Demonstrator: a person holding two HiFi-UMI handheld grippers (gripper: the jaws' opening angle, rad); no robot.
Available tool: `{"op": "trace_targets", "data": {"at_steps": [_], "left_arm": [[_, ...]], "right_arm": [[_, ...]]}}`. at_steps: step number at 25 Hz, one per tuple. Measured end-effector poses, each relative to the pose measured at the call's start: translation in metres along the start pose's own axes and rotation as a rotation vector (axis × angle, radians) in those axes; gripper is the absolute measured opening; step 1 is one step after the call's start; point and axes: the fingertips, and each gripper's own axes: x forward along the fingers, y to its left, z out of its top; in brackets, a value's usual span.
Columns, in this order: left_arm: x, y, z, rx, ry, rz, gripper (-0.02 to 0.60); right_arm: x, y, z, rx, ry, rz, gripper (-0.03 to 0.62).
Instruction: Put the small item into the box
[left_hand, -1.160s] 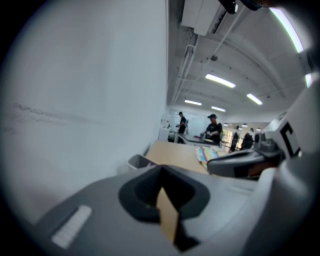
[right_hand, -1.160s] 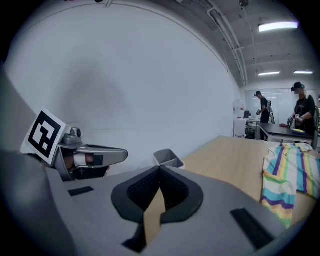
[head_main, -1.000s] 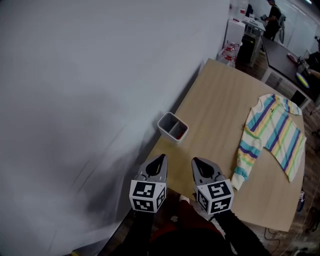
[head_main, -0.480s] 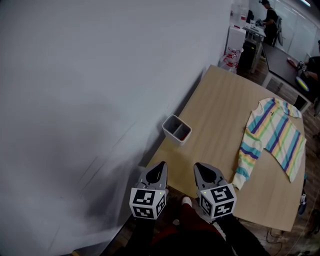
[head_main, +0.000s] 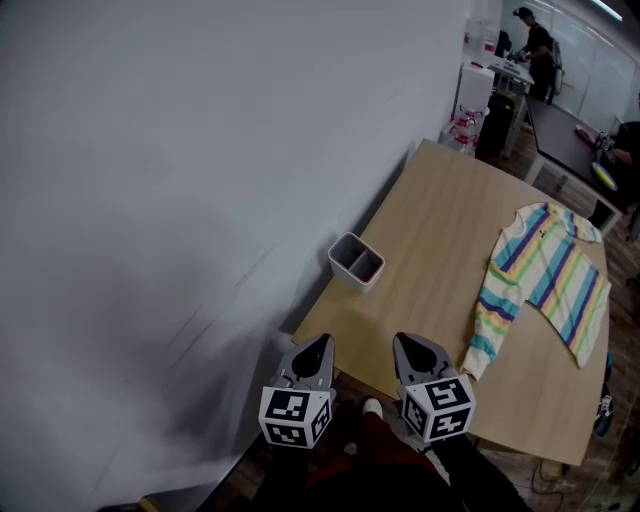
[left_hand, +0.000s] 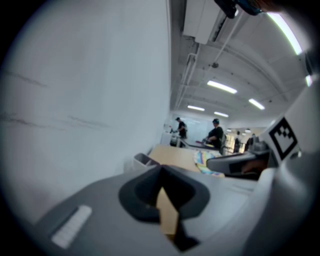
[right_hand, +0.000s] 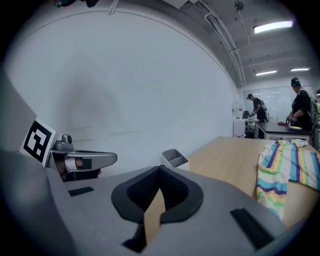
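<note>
Wooden counter (head_main: 440, 230) beside a wall (head_main: 200, 150).
Left tool (head_main: 320, 343) and right tool (head_main: 404, 342) at its near edge; box (head_main: 356, 261) beyond, striped shirt (head_main: 545, 275) rightward.

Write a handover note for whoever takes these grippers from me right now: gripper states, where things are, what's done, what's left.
Left gripper: shut, empty, at the near edge of the table.
Right gripper: shut, empty, beside it.
Box: on the table by the wall, ahead of both grippers; its contents cannot be made out.
Small item: not seen in any view.
Shirt: spread on the table, to the right.
Done: nothing that shows.
Left: find the item, grasp it, put it into the box.
</note>
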Motion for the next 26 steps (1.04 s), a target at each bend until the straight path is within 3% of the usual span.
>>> {"op": "trace_targets", "data": {"at_steps": [26], "left_arm": [[-0.068,-0.014,-0.016,0.008,-0.016,0.047,0.003]], "right_arm": [[-0.053,0.034,-0.013,-0.001,-0.028,0.057,0.008]]}}
